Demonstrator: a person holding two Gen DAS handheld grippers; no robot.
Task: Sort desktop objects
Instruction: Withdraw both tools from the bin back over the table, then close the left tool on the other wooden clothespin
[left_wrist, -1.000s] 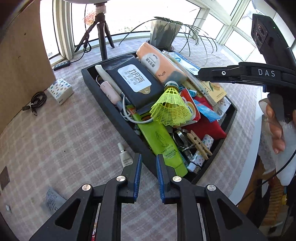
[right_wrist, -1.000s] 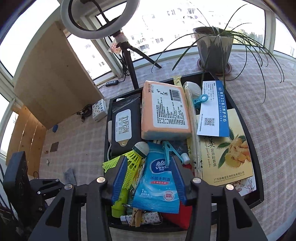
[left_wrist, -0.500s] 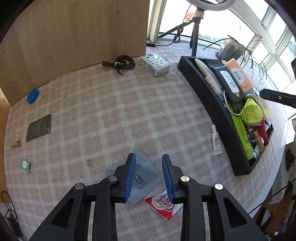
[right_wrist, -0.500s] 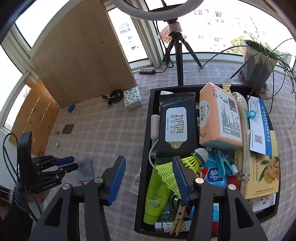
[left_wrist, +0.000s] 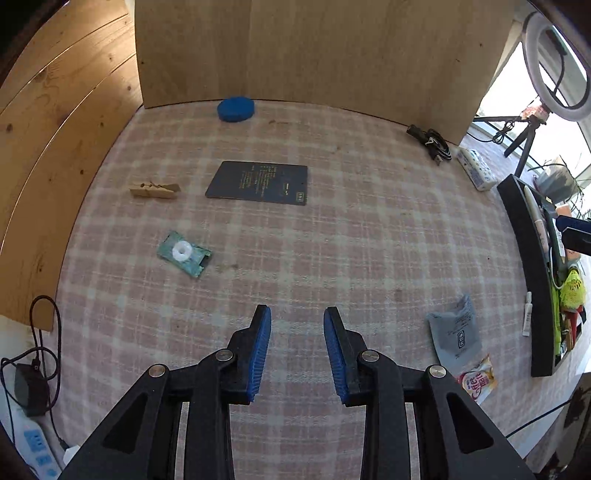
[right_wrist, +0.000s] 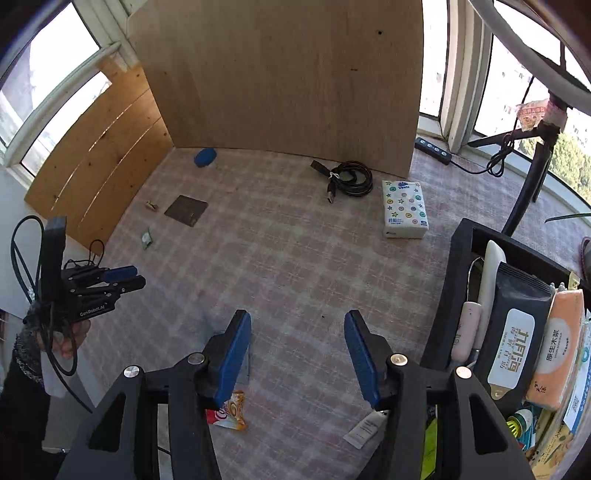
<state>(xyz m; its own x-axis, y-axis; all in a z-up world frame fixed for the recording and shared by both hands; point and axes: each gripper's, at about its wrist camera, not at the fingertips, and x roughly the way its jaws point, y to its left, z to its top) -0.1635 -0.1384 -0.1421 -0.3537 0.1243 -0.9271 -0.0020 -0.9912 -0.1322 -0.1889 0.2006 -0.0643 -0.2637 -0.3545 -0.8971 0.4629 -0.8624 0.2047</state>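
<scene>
My left gripper (left_wrist: 297, 347) and right gripper (right_wrist: 297, 354) both hang parted and empty over bare table (left_wrist: 332, 251). Ahead lie a clothespin (left_wrist: 154, 190), card (left_wrist: 258, 182) and blue disc (left_wrist: 235, 109); the full tray (right_wrist: 454, 288) sits right, sachets (left_wrist: 456, 332) beside it.

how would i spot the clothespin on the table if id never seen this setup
Start at the wooden boards standing at the table's far corner. On the checked cloth before them lies a dark card; the wooden clothespin lies just left of it, the only pale wooden piece there.
</scene>
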